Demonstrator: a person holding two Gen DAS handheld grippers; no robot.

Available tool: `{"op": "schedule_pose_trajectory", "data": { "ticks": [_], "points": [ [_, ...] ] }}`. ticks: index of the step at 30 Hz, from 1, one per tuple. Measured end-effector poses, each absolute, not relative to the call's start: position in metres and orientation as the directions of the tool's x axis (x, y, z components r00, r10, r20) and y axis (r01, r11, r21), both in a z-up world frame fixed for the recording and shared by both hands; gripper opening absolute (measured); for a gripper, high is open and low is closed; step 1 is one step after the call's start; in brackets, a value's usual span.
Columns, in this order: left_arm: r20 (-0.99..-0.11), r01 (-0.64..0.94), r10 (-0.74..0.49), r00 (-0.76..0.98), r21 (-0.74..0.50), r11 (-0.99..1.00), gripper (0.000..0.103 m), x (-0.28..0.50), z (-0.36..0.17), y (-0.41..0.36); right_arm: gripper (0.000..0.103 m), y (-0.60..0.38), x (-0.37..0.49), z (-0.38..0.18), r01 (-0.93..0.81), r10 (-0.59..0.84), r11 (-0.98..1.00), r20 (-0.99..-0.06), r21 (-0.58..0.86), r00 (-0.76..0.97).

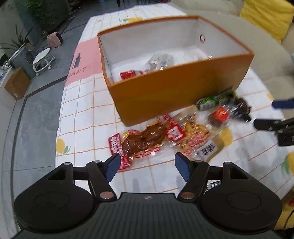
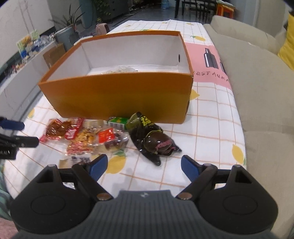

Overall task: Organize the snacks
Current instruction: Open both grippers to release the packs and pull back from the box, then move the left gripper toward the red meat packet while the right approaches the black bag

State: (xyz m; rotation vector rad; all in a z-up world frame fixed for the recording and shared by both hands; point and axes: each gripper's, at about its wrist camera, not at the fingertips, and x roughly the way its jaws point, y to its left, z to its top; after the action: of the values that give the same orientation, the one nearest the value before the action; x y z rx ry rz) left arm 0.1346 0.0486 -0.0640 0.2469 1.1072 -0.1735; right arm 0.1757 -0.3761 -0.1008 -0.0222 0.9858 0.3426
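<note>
An orange box (image 1: 165, 92) with a white inside stands on the checked tablecloth and holds a few snack packs (image 1: 159, 61); it also shows in the right wrist view (image 2: 117, 95). Several snacks lie in front of it: a red pack of brown meat (image 1: 141, 141), a yellow-red pack (image 1: 194, 139), a green pack (image 1: 213, 101) and a dark pack (image 2: 154, 141). My left gripper (image 1: 148, 166) is open and empty, just short of the red pack. My right gripper (image 2: 144, 168) is open and empty, just short of the dark pack.
A beige sofa (image 2: 257, 73) runs along the table's right side with a yellow cushion (image 1: 266, 16). On the floor to the left are a cardboard carton (image 1: 16, 84), a white stool (image 1: 43, 60) and potted plants. The table edge (image 1: 58, 128) drops off at left.
</note>
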Motion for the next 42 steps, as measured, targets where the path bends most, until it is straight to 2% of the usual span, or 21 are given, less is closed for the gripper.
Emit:
{"op": "schedule_pose_trajectory", "data": {
  "ticks": [13,16,18,23,25,30,34,40,42],
  "points": [
    [-0.946,0.220,0.047,0.320,0.123,0.968,0.080,0.160,-0.107,0.062,0.084,-0.371,0.204,-0.135,-0.328,0.195,0.944,-0.852,0.030,0.486],
    [-0.956,0.196,0.037,0.293,0.097,0.976,0.070,0.160,-0.112,0.060,0.082,-0.371,0.208,-0.141,-0.328,0.209,0.944,-0.854,0.048,0.476],
    [-0.960,0.185,0.019,0.281,0.073,0.980,0.061,0.159,-0.113,0.058,0.076,-0.369,0.208,-0.143,-0.333,0.211,0.942,-0.855,0.048,0.473],
    [-0.966,0.171,-0.075,0.246,-0.033,0.985,0.050,0.152,-0.114,0.049,0.060,-0.366,0.204,-0.145,-0.348,0.229,0.935,-0.866,0.069,0.445],
    [-0.964,0.179,-0.110,0.240,-0.067,0.981,0.050,0.146,-0.113,0.042,0.056,-0.365,0.200,-0.143,-0.354,0.250,0.931,-0.867,0.093,0.430],
    [-0.957,0.218,-0.178,0.229,-0.128,0.968,0.050,0.134,-0.111,0.024,0.056,-0.361,0.192,-0.138,-0.367,0.322,0.914,-0.863,0.176,0.389],
    [-0.940,0.227,-0.269,0.211,-0.221,0.948,0.050,0.126,-0.109,0.016,0.055,-0.358,0.185,-0.133,-0.374,0.349,0.905,-0.858,0.203,0.376],
    [-0.929,0.278,-0.288,0.234,-0.220,0.935,0.050,0.117,-0.097,0.006,0.056,-0.360,0.183,-0.123,-0.371,0.394,0.893,-0.839,0.254,0.374],
    [-0.922,0.298,-0.287,0.260,-0.206,0.932,0.055,0.117,-0.090,0.006,0.057,-0.363,0.181,-0.118,-0.374,0.384,0.897,-0.836,0.236,0.392]
  ]
}}
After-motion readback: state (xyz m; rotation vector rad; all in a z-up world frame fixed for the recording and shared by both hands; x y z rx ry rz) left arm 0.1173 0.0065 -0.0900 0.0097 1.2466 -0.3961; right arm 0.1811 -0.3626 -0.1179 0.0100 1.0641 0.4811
